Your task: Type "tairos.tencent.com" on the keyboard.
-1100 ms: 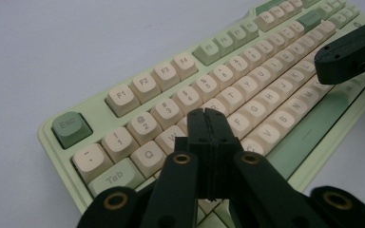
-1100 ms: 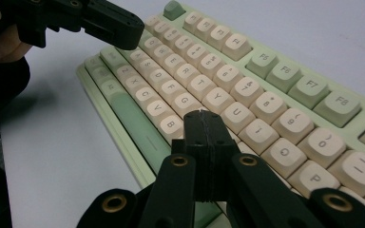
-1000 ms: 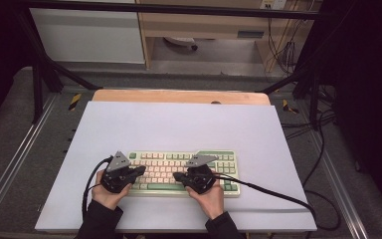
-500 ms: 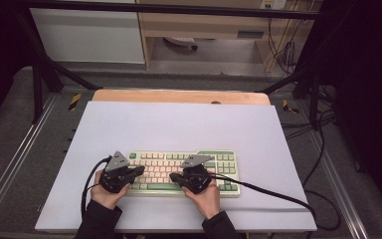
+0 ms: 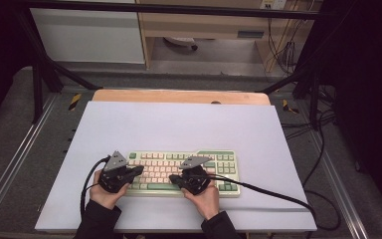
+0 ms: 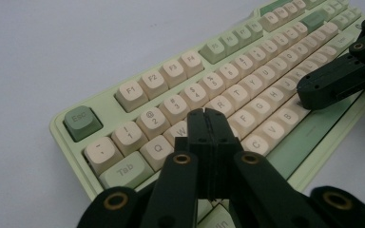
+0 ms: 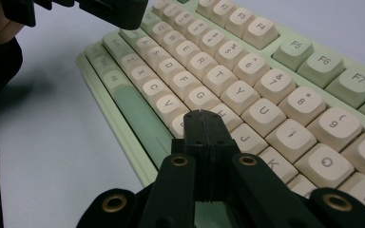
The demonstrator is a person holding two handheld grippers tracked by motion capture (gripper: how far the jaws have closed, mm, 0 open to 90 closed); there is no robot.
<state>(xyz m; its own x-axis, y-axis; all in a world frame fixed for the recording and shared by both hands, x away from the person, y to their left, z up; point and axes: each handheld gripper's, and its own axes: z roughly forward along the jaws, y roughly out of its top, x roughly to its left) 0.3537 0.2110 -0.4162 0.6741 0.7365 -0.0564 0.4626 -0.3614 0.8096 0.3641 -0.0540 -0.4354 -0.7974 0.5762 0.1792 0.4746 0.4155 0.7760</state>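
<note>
Both tools are held over a green and cream mechanical keyboard [image 5: 186, 171] lying on the near part of the white worktop [image 5: 179, 124]. The left tool [image 6: 205, 116] is seen with jaws pressed together, nothing between them, tip just above the W/E/S keys. The right tool [image 7: 204, 118] is likewise closed on nothing, tip over the H/B/N keys. Typing with closed tips is judged to be under way; which keys were already struck cannot be read, and no screen is shown, so progress is left undetermined. Whether either tip actually touches a key cannot be told. The keys under each tip are hidden by the jaws. In the high view the tools [image 5: 138, 171] [image 5: 175, 180] are small and the legends unreadable.
</note>
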